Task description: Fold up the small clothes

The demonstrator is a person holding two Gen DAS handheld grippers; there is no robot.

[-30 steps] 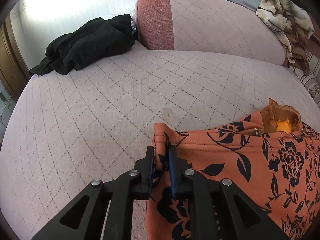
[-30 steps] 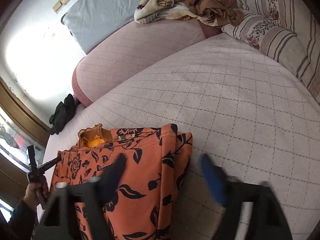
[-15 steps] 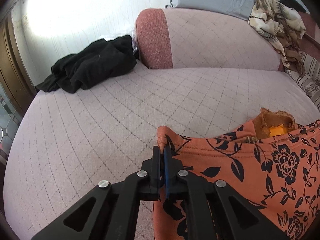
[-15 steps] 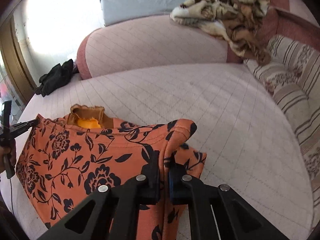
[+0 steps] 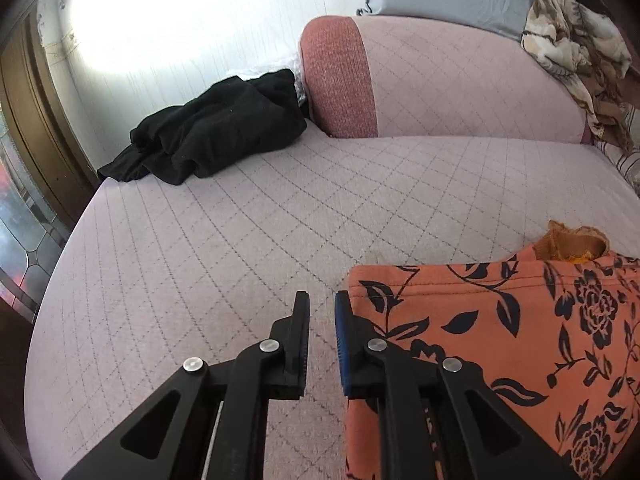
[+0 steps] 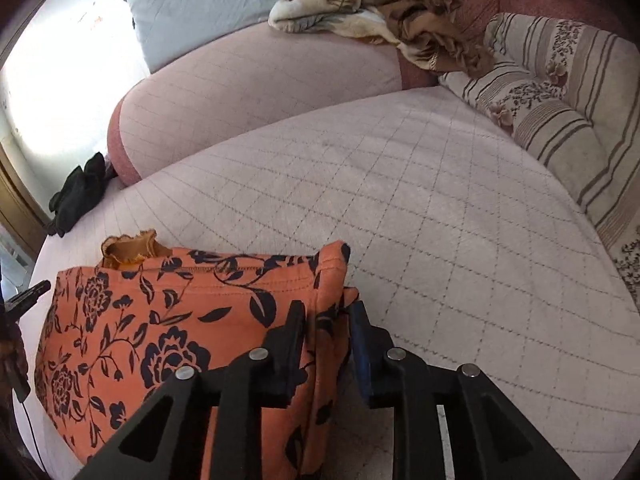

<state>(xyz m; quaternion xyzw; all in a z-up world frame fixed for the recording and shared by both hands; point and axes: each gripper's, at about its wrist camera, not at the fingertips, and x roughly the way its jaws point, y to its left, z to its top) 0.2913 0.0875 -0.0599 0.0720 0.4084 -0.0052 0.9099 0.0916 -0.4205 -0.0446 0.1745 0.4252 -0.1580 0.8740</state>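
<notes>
Matt quilted sofa fabric point(image 5: 240, 240), soft floral-print cloth garment point(image 5: 520, 320)

Both cameras ride low over the bed point(image 5: 248, 240), each looking forward and downward along its own fingers. The left view faces the far bolster point(image 5: 440, 80) and the black clothes point(image 5: 216, 136) from close by. The right view looks more toward the striped cushion point(image 6: 560, 120). Both share the orange flowered garment point(image 6: 160, 320), bolster and black clothes.
</notes>
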